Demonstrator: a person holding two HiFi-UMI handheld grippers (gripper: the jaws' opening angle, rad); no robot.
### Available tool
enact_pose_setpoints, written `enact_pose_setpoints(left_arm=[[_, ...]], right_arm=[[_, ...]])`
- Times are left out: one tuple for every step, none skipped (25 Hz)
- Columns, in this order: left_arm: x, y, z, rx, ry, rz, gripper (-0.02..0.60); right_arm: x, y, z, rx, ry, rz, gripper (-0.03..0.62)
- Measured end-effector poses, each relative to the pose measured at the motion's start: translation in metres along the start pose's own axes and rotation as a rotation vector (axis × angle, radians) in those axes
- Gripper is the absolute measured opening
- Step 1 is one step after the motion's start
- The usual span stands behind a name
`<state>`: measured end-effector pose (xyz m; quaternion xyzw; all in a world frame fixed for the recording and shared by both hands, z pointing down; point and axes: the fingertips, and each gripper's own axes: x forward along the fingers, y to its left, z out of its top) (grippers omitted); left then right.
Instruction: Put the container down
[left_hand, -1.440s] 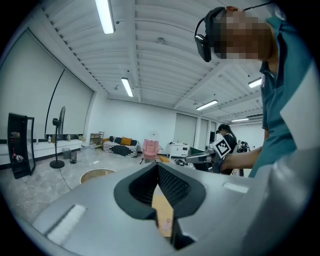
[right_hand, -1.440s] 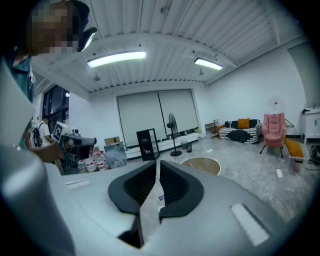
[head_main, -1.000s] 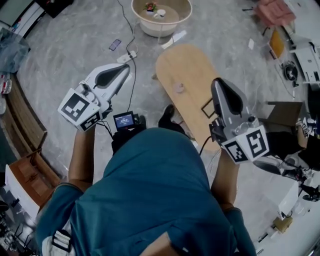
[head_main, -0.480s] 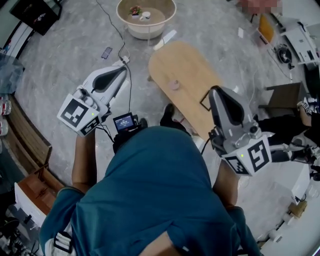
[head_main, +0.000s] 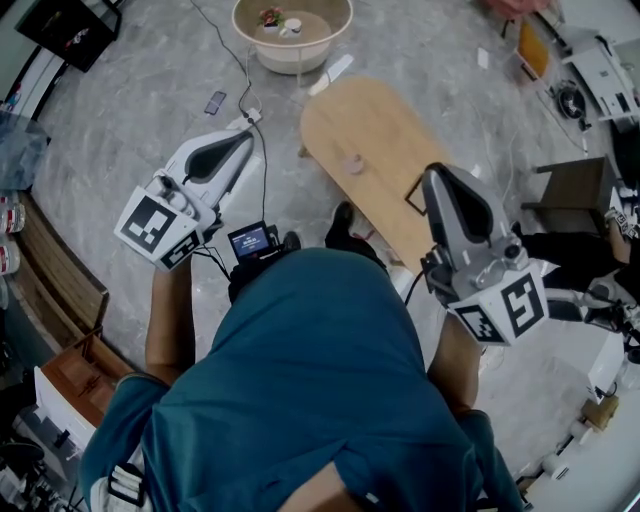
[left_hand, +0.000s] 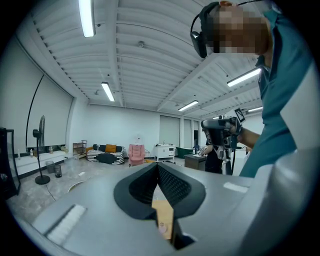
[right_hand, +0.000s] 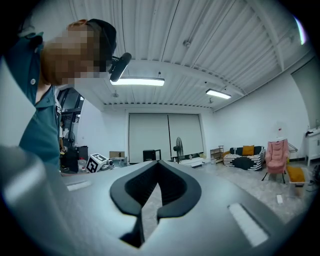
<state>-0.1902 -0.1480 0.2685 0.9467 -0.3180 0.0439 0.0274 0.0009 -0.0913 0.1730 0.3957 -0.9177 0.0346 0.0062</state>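
Container (head_main: 352, 163), small, round and pinkish, sits upright on the oval wooden table (head_main: 385, 125) in the upper middle of the head view, and we find it at the same spot on the tabletop as in the two earlier pictures. Neither tool touches it.

What has changed is small. The right gripper (head_main: 433, 177) has slid a little toward the lower right of the frame, and its tip now hangs over the table's near edge, just beside a black square outline (head_main: 414, 200) and apart from the container. Its own view shows the jaws clenched tip to tip with nothing between them, only floor and far wall past the gap.

The left gripper (head_main: 250, 135) has kept its place at the left of the frame, over bare floor and well apart from the table. Its jaws also meet at the tips and are empty. Through the slit below them we glimpse the wood and the container far behind, not in its hold.

We judge the put-down done: the container is free and standing, and both grippers are clear of it.
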Motion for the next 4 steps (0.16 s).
enact_pose_setpoints(left_arm=[[-0.0011,0.0008,-0.0004,-0.001,-0.002,0.0,-0.003],[-0.0024,0.0013,-0.0011,-0.001,-0.004,0.0,-0.003],[-0.0039,0.0018,-0.002,-0.001,-0.006,-0.001,-0.003],[-0.0055,0.0022,-0.0029,-0.001,-0.007,-0.002,-0.003]], right_arm=[[0.0011,0.001,-0.0007,0.001,0.001,0.001,0.008],[0.0021,0.0024,-0.0015,0.001,0.002,0.001,0.008],[0.0029,0.004,-0.0024,0.001,0.002,0.0,0.008],[0.0036,0.0057,-0.0033,0.001,0.003,0.0,0.008]])
